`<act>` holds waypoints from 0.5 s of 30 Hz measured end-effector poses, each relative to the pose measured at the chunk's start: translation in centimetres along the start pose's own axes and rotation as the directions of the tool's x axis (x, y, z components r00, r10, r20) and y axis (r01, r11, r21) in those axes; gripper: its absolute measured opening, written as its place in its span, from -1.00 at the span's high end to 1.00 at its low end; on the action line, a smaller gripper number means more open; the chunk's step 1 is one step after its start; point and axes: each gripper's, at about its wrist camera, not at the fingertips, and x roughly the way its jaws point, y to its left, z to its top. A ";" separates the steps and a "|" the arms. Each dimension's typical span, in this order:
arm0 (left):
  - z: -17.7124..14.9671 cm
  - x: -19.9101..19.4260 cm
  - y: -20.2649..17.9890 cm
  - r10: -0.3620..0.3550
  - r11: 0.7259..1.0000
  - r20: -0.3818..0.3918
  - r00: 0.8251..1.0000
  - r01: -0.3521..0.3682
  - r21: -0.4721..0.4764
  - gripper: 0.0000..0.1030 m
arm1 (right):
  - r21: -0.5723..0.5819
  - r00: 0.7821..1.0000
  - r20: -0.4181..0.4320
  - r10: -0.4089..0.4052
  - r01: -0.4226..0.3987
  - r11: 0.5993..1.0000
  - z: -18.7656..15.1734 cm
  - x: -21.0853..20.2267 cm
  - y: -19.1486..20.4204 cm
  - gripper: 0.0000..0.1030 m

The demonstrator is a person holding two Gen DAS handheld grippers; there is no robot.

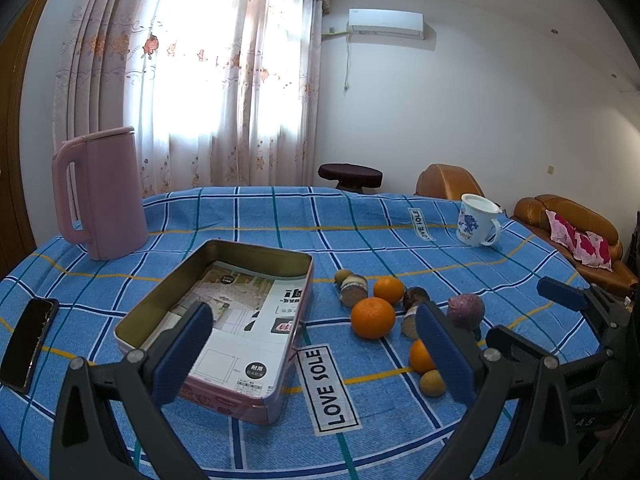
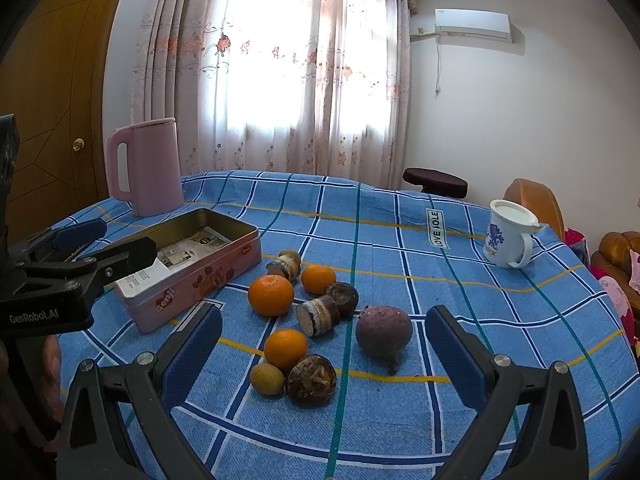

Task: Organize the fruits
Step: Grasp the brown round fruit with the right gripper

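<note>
Nothing is sorted yet: the tin [image 2: 188, 264] holds only a leaflet, as far as its near wall lets me see, while all the fruit [image 2: 312, 312] lies loose at its 3 o'clock, and both the left gripper [image 1: 312, 360] and right gripper [image 2: 324, 356] hover spread wide, empty.

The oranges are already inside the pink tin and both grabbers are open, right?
Not quite. The oranges lie on the blue tablecloth beside the pink tin, which holds only printed paper; the right wrist view shows this. Both the left gripper and right gripper are open.
</note>
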 end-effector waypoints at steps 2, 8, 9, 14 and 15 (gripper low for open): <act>0.0 0.0 0.0 -0.001 1.000 0.001 1.000 0.001 -0.001 -1.00 | 0.001 1.000 -0.002 0.001 -0.001 1.000 -0.1 0.1 -0.1 -0.98; -0.5 0.4 0.1 -0.005 1.000 -0.010 1.000 0.005 0.006 -1.00 | 0.002 1.000 -0.017 -0.001 0.002 1.000 -0.7 0.5 -0.5 -0.98; -0.6 0.5 0.1 -0.011 1.000 -0.012 1.000 0.011 0.006 -1.00 | 0.007 1.000 -0.024 -0.007 0.008 1.000 -0.9 0.7 -0.8 -0.98; -1.6 1.6 -0.4 -0.024 0.999 -0.043 0.999 0.025 0.021 -1.00 | 0.042 0.997 -0.082 0.014 -0.010 0.999 -2.2 2.3 -2.2 -0.97; -1.7 1.8 -0.6 -0.022 0.999 -0.049 0.999 0.023 0.024 -1.00 | 0.043 0.996 -0.089 0.019 -0.015 0.999 -2.4 2.5 -2.3 -0.97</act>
